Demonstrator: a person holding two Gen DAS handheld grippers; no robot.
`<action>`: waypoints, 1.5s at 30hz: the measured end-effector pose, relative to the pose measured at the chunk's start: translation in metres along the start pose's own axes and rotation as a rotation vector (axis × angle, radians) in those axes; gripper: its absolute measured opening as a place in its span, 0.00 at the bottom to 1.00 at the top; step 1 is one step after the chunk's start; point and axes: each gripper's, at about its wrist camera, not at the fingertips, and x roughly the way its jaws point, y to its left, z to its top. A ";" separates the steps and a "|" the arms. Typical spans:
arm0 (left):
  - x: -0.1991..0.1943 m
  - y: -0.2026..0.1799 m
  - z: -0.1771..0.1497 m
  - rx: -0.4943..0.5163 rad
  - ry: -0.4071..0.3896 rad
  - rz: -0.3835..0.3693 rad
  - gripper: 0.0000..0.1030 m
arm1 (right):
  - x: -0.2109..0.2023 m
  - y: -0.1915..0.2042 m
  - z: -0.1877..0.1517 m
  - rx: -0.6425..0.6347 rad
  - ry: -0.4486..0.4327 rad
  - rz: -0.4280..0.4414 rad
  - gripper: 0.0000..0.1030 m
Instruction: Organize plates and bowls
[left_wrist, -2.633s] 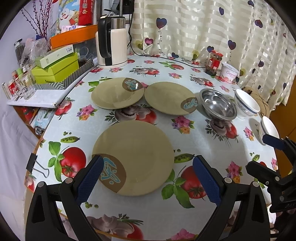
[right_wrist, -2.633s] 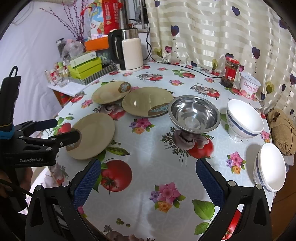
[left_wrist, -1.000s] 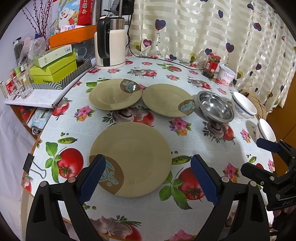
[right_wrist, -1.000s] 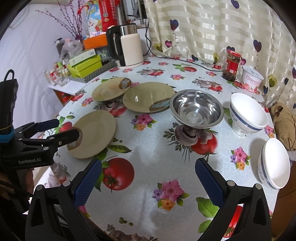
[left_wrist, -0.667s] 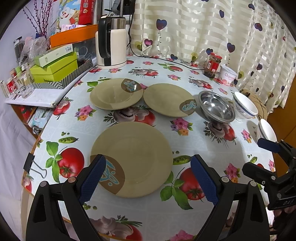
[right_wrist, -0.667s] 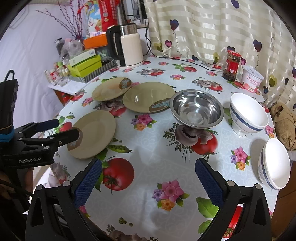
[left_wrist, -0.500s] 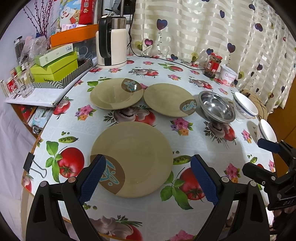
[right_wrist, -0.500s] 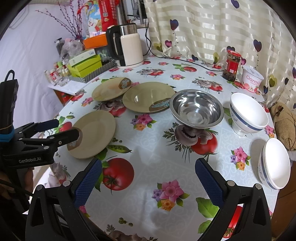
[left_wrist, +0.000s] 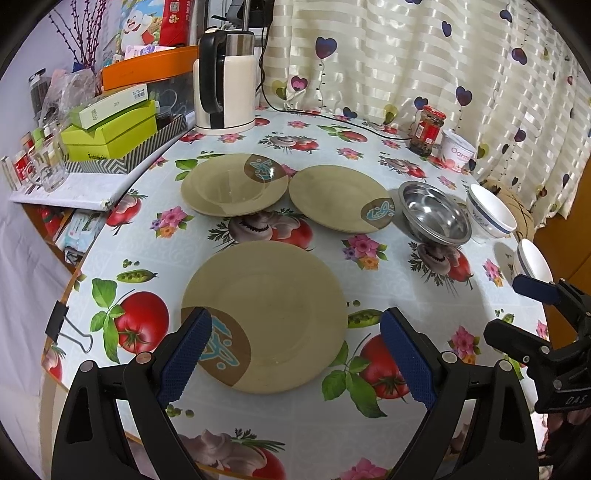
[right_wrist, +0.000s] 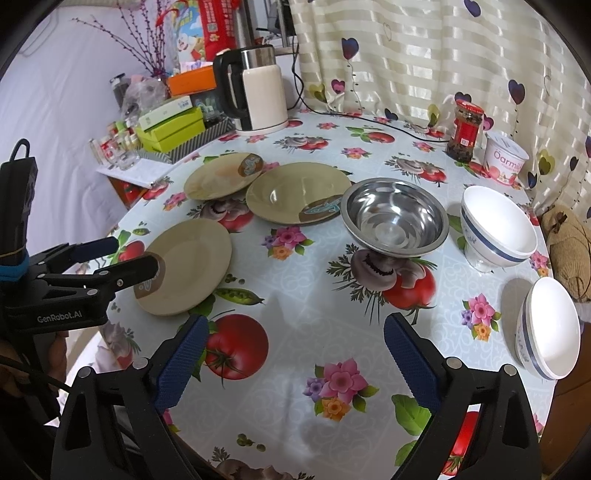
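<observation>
Three tan plates lie on the tablecloth: a near one (left_wrist: 266, 314), a far left one (left_wrist: 232, 184) and a middle one (left_wrist: 340, 197). To their right stand a steel bowl (left_wrist: 434, 218), a white blue-rimmed bowl (left_wrist: 491, 216) and a second white bowl (left_wrist: 533, 262). My left gripper (left_wrist: 295, 354) hovers open over the near plate's front edge without touching it. My right gripper (right_wrist: 295, 354) hangs over bare cloth in front of the steel bowl (right_wrist: 395, 218). Its jaws are closing slightly with nothing between them. Each gripper shows in the other's view: the left gripper (right_wrist: 136, 254), the right gripper (left_wrist: 504, 307).
A kettle (left_wrist: 225, 77), a red-lidded jar (left_wrist: 426, 129) and a yogurt tub (left_wrist: 458, 153) stand at the back by the curtain. Green boxes (left_wrist: 110, 133) sit on a shelf to the left. A binder clip (left_wrist: 62, 328) grips the table's left edge.
The right gripper's fingers have drawn in a little. Both hands and all the dishes stay where they were.
</observation>
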 end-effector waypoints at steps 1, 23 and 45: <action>0.001 0.003 0.000 -0.002 0.001 0.001 0.90 | 0.000 0.000 0.000 0.000 0.000 0.000 0.94; 0.011 0.026 0.013 -0.062 -0.001 0.027 0.90 | 0.008 -0.004 0.025 0.017 -0.012 0.042 0.94; 0.033 0.069 0.039 -0.141 -0.002 0.057 0.83 | 0.047 0.025 0.076 -0.088 0.031 0.086 0.85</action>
